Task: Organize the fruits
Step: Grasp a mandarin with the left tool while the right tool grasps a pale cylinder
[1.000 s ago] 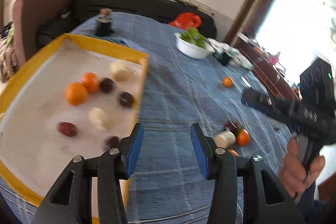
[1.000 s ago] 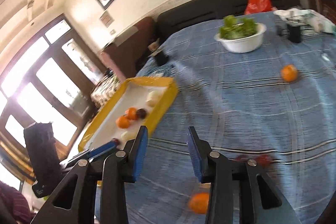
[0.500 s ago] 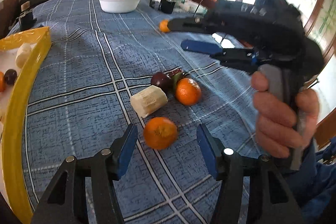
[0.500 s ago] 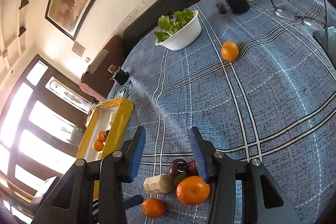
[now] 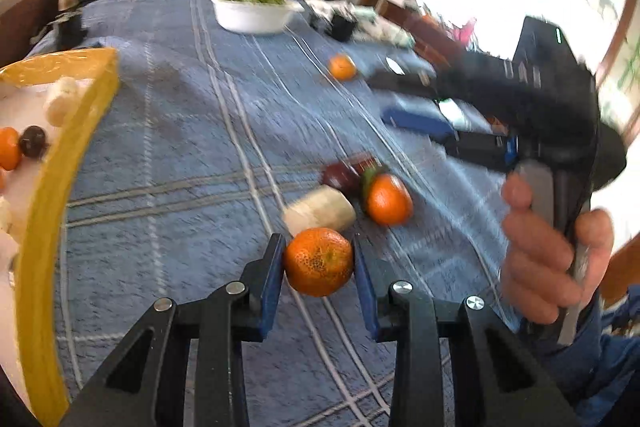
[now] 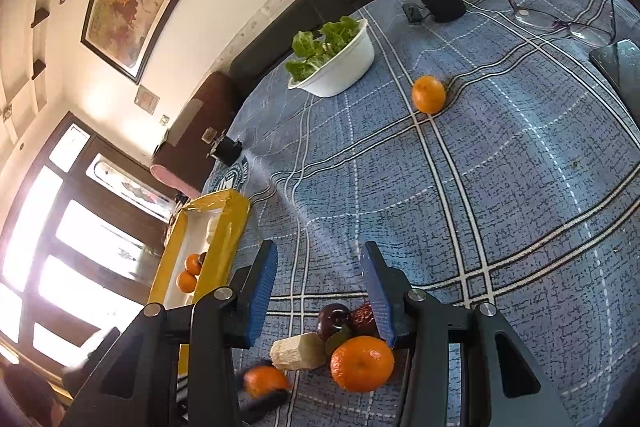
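Setting: blue plaid tablecloth (image 6: pixel 500 187) on a table in a living room, dark sofa and framed painting behind.
Task's thing: mandarin (image 5: pixel 319 261), round, dimpled orange peel, no long axis to speak of; it sits directly between the blue pads of the left gripper (image 5: pixel 319 291), at the near edge of the fruit cluster.
Left gripper state: jaws closing, both pads touching the mandarin's sides, so it reads as a grip on the fruit.
Key relation: yellow tray (image 5: pixel 60 187) lies off to the left of the gripped mandarin, well apart across bare cloth; my judgement is that the carry goes leftward over the tray's raised rim.
Nearer hand: left one already has the fruit; right gripper (image 6: pixel 316 291) hovers just above the cluster.
Right gripper state: jaws apart, nothing between the pads.
Cluster beside the mandarin: pale ribbed cylinder piece (image 5: pixel 320 211) just behind it; second mandarin with a green leaf (image 5: pixel 387 199) to its right; glossy dark plum (image 6: pixel 335 318) and wrinkled red date (image 6: pixel 362 315) behind those.
Farther out: lone mandarin (image 6: pixel 429 94) well beyond the cluster, near the white bowl of lettuce (image 6: pixel 336 67).
Tray contents: mandarins, dark plum, pale pieces on a white floor.
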### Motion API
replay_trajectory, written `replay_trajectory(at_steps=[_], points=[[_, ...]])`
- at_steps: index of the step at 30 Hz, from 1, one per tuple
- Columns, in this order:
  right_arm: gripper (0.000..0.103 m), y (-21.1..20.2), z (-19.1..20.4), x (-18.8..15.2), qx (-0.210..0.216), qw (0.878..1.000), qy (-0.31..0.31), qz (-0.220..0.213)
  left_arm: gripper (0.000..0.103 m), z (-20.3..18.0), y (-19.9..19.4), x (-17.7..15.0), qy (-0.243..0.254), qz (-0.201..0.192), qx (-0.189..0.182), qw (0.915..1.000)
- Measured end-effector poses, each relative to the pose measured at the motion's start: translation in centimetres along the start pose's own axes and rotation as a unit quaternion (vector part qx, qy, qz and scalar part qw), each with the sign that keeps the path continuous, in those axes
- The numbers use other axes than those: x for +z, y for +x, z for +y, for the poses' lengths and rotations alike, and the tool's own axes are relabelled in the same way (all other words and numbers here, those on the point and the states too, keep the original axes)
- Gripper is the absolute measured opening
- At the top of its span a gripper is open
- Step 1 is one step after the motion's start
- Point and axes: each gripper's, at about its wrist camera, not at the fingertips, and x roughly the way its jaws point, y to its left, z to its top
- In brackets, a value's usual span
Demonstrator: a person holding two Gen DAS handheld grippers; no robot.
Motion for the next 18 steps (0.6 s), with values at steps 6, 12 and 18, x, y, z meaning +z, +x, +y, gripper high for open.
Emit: replay_trajectory(at_steps=[6, 12, 18], points=[[0.049, 2.1, 4.1, -1.9, -0.004, 0.991, -0.119, 0.056, 0.033, 3.5, -1.7, 0.4, -0.071, -0.054, 0.030, 0.9956], [0.049, 3.5, 7.2, -4.8, -0.048, 0.967, -0.234, 0.084, 0.033, 5.1, -4.8, -0.1, -0.097, -0.103, 0.064, 0.9879], [0.047, 4.6, 7.8, -6.7, -0.092, 0.948, -0.281, 0.113, 0.033, 6.1, -5.2, 0.1, -0.107, -0.117, 0.080, 0.9841]])
